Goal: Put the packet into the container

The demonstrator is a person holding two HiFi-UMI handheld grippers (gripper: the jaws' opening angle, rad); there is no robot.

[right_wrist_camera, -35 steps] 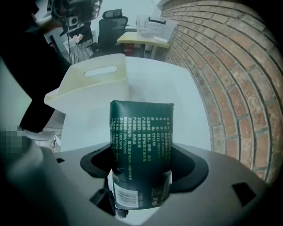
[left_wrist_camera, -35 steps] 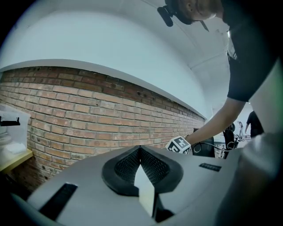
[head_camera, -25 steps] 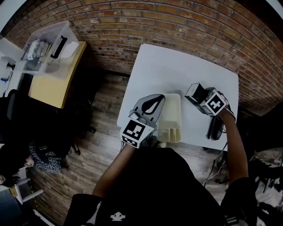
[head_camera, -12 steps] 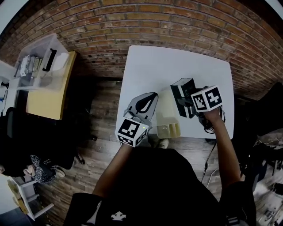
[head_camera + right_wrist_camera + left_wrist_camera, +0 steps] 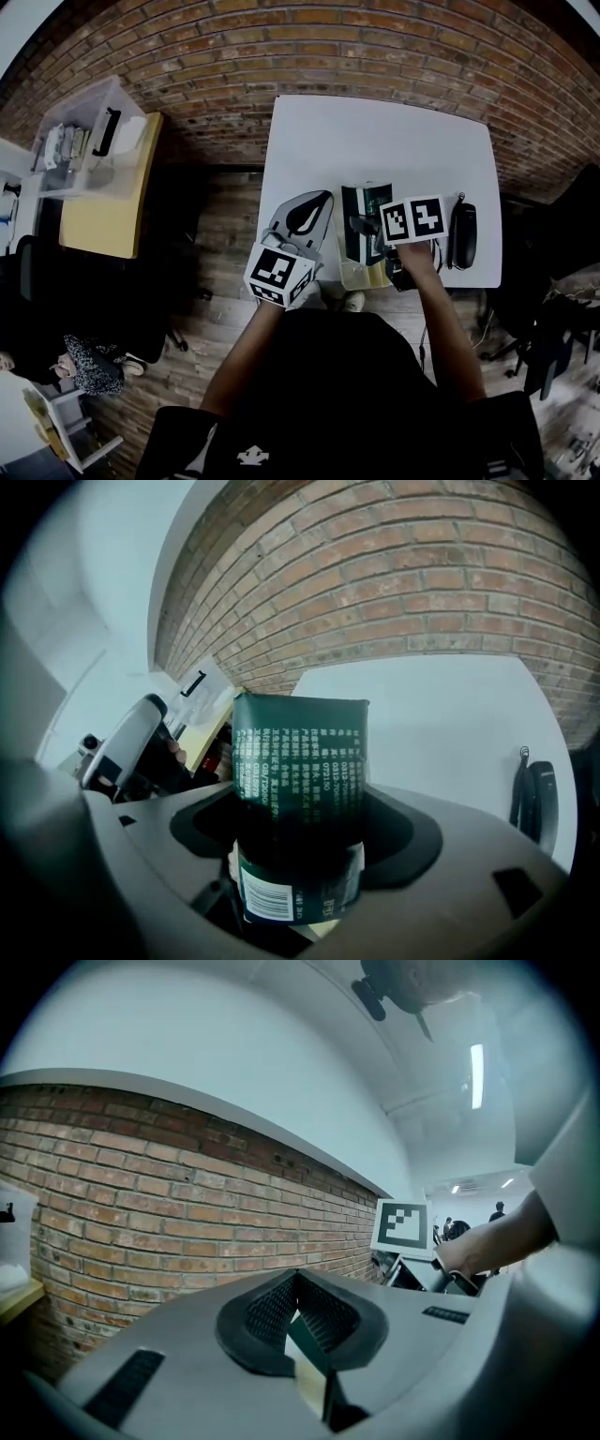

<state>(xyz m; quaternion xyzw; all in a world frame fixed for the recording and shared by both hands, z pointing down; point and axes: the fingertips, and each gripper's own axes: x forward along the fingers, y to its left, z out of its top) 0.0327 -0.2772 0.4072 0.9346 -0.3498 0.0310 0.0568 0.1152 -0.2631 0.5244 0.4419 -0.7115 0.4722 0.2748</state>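
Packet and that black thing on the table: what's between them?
The right gripper with its marker cube, holding the packet; the head view shows it.

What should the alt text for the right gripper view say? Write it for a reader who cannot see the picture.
The right gripper holds a dark green packet with white print upright between its jaws. Behind it are a white table and a brick wall. A black device lies on the table at the right.

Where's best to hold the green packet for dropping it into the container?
Clamp the green packet across its width near the barcode end, from above: it looks blocky, and its free end then leads into the cream container.
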